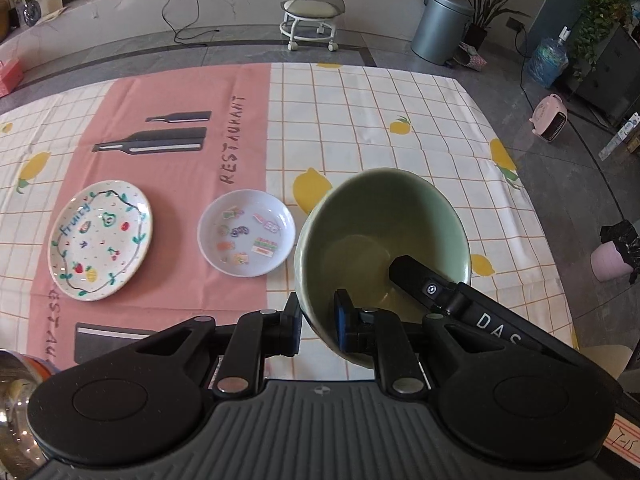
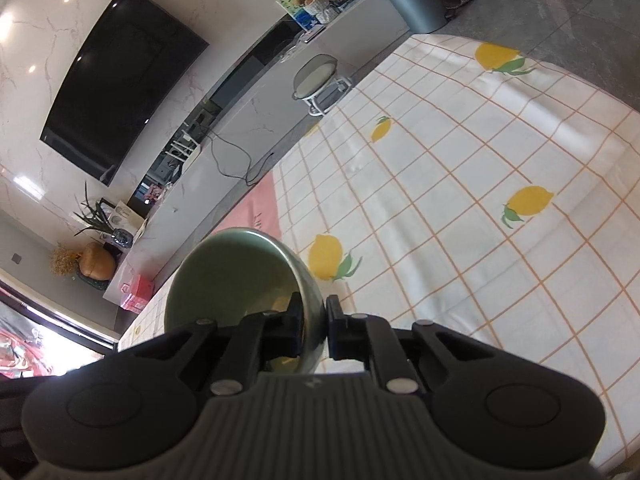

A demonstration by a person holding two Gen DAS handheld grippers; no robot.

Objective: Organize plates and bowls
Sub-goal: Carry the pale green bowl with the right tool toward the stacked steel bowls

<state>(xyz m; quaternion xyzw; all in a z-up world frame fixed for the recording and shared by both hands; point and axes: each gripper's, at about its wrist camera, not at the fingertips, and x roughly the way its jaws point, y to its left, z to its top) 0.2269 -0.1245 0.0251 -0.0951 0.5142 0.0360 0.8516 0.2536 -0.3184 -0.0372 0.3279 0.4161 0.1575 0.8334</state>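
Note:
A pale green bowl (image 1: 380,232) hangs tilted above the table, gripped from two sides. My left gripper (image 1: 318,328) is shut on its near rim, one pad inside and one outside. A black finger (image 1: 424,280) of my right gripper reaches into the bowl from the right. In the right wrist view the green bowl (image 2: 232,272) stands on edge with its wall pinched by my right gripper (image 2: 316,328). On the cloth to the left lie a fruit-painted plate (image 1: 100,240) and a small white dish (image 1: 246,232) with coloured stickers.
A lemon-check and pink tablecloth (image 1: 360,120) covers the table, whose right edge drops to the grey floor. A shiny metal vessel (image 1: 16,400) sits at the near left corner. Beyond the table stand a wheeled stool (image 1: 312,20) and a grey bin (image 1: 440,24).

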